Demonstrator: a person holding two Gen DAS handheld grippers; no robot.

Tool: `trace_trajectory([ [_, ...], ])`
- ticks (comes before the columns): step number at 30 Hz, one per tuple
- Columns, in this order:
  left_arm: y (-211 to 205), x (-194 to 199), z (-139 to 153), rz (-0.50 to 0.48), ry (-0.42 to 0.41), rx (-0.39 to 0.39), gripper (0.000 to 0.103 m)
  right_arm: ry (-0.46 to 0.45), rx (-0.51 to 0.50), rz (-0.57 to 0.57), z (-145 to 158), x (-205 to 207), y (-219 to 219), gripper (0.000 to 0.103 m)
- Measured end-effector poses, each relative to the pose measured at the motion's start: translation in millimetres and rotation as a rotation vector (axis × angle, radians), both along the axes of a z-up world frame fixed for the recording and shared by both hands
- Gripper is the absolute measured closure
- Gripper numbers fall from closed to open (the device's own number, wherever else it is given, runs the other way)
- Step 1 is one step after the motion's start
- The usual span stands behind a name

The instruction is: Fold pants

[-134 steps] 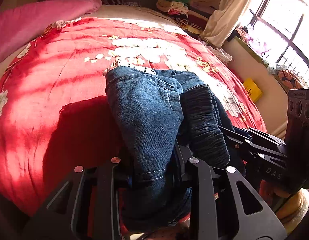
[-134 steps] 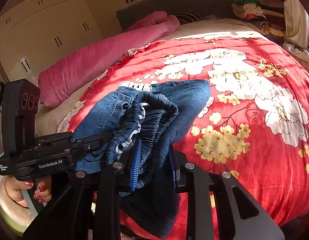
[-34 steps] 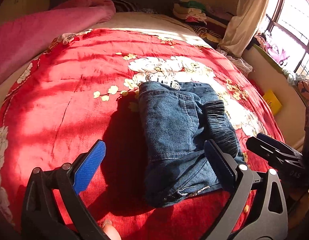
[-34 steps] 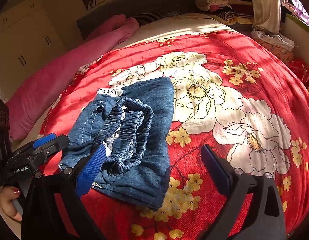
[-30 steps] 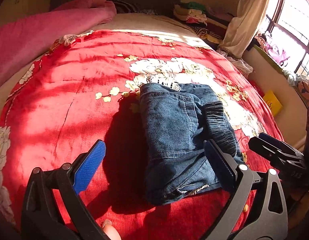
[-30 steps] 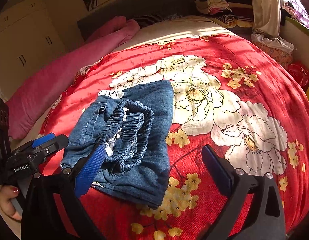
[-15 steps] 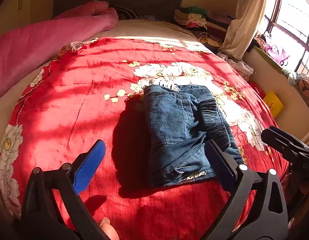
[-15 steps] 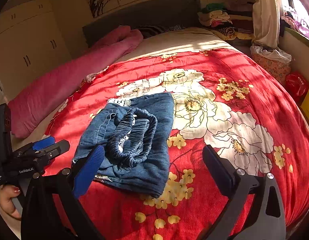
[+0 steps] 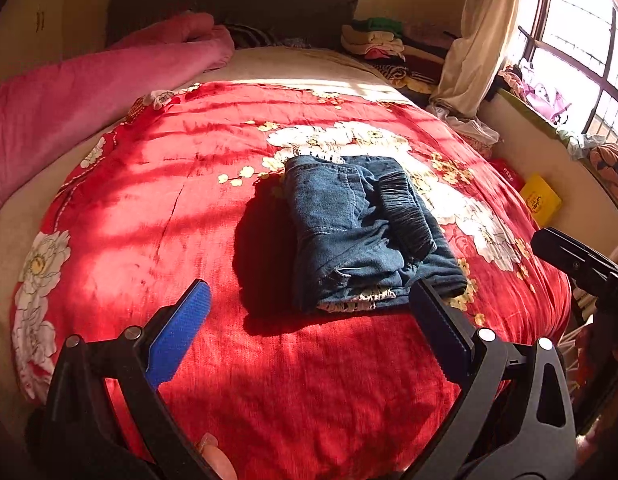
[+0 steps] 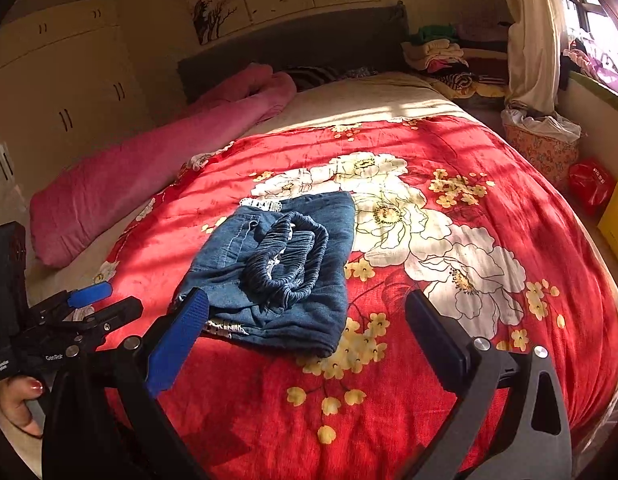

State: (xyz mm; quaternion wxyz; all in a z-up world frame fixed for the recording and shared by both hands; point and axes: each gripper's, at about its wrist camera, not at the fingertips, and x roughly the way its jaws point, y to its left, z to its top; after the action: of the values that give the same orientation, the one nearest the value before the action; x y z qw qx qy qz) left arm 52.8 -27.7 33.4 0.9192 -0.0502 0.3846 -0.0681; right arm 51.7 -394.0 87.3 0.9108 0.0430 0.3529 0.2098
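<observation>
The blue denim pants [image 9: 361,232] lie folded in a compact bundle on the red floral bedspread [image 9: 189,208], elastic waistband on top. They also show in the right wrist view [image 10: 285,268]. My left gripper [image 9: 309,316] is open and empty, held back from the near edge of the pants. My right gripper [image 10: 305,320] is open and empty, also short of the bundle. The left gripper shows at the left edge of the right wrist view [image 10: 97,304]; the right gripper shows at the right edge of the left wrist view [image 9: 581,260].
A pink rolled quilt [image 10: 149,168] lies along the bed's left side. Stacked clothes [image 10: 445,52] sit by the headboard. A curtain [image 9: 481,32] and window are on the right. A floral basket [image 10: 545,144], red bag [image 10: 589,184] and yellow box [image 9: 539,198] stand beside the bed.
Earlier both grippers were shut on the pants. They have let go, opened, and pulled back toward the foot of the bed; the pants rest folded on the bedspread.
</observation>
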Motion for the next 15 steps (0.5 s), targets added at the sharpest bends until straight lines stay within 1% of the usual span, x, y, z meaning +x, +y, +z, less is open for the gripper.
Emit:
trace_trajectory([
  [6,-1,-20,-2,-0.007,0.0,0.011,0.01,-0.01,-0.011,0.012,1,-23,-3,0.005],
  [15,-7,-47,-14,-0.019,0.01,0.035,0.01,-0.001,-0.043,0.018,-11,-50,-4,0.005],
])
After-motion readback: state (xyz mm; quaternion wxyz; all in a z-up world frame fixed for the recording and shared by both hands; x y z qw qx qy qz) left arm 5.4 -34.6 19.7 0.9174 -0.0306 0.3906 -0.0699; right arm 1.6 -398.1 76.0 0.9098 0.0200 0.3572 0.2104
